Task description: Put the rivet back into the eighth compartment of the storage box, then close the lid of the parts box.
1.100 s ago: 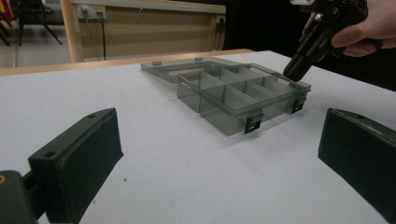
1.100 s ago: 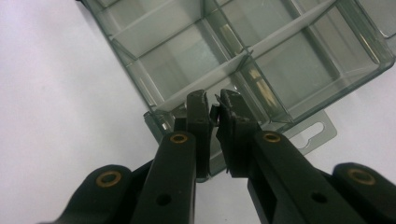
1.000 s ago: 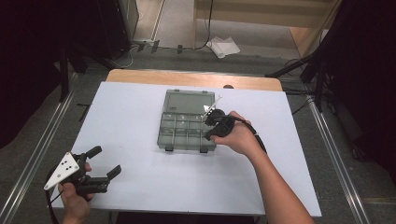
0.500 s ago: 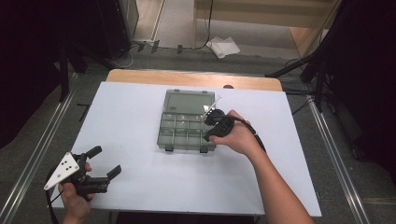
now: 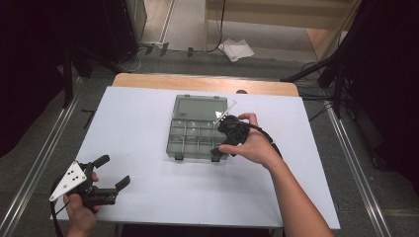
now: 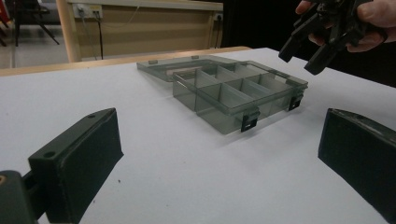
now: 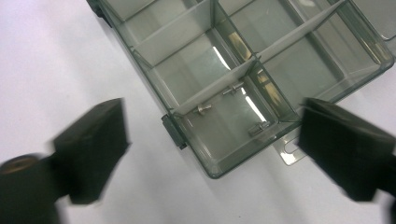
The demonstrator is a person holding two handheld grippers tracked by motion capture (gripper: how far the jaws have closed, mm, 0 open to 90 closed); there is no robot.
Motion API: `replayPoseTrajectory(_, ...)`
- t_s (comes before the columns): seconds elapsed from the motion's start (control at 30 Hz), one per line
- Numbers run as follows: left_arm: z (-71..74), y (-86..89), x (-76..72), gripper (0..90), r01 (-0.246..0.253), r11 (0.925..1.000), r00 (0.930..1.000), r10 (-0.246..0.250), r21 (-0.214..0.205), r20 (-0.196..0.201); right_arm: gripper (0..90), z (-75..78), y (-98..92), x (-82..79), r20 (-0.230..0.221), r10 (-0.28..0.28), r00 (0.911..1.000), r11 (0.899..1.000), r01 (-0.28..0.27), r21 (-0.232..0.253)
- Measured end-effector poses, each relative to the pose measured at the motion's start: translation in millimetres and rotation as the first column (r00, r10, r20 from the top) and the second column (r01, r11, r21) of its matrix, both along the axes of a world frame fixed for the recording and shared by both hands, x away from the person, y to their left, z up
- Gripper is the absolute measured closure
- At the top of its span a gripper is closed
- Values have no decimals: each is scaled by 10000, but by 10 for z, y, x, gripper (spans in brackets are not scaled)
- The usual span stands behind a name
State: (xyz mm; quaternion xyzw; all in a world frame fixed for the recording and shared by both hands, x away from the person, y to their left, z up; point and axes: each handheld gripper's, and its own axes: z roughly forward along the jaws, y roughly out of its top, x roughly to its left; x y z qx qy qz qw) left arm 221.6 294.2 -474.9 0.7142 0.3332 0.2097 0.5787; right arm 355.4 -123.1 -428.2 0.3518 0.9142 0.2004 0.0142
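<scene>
A clear grey compartment box (image 5: 195,133) (image 6: 233,91) lies open on the white table (image 5: 138,113), its lid flat behind it. Three small metal screws (image 7: 204,108) lie in its front corner compartment (image 7: 224,135). My right gripper (image 5: 225,140) (image 7: 210,154) (image 6: 322,37) hangs over that corner, pointing down. Its jaws have just been opening and now stand open with nothing between them. My left gripper (image 5: 112,171) (image 6: 217,154) stays low over the table's front left corner, open and empty, facing the box.
Black latches (image 6: 250,122) stick out from the box's front wall. A cable (image 5: 269,140) trails from the right gripper over the person's wrist. A wooden strip (image 5: 197,81) edges the table's far side. Metal rails (image 5: 37,168) run along the floor on both sides.
Both hands keep about the same places. The earlier frames are too small to show how wide the right jaws stood.
</scene>
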Motion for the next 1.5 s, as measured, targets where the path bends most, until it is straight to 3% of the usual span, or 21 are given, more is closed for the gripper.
replayPoseTrajectory(0.17,1,-57,23,0,79,10000,10000,-79,-45,-43,0,35,-16,15,288,-406,9988,9991,402,148)
replayPoseTrajectory(0.43,34,-199,109,0,209,9998,9998,-209,50,-22,0,54,-10,14,533,-413,9977,9988,398,300)
replayPoseTrajectory(0.53,55,-201,143,0,203,9997,9997,-205,-156,-133,0,70,-15,18,590,-479,9971,9981,455,407)
replayPoseTrajectory(0.8,120,-257,263,0,221,9997,9995,-220,53,-239,0,103,-36,17,740,-635,9952,9963,589,621)
replayPoseTrajectory(0.87,156,-258,311,0,382,9983,9984,-400,-449,-395,0,121,-56,16,810,-740,9940,9953,684,692)
replayPoseTrajectory(0.97,225,-286,388,0,573,9968,9970,-601,-560,-494,0,145,-90,11,891,-839,9925,9936,765,826)
replayPoseTrajectory(1.2,331,-405,547,0,735,9969,9962,-746,-273,-438,0,168,-149,17,1044,-1025,9892,9910,925,967)
replayPoseTrajectory(1.5,303,-559,788,0,918,9957,9943,-921,-84,-529,0,174,-197,65,1143,-1495,9821,9826,1346,1283)
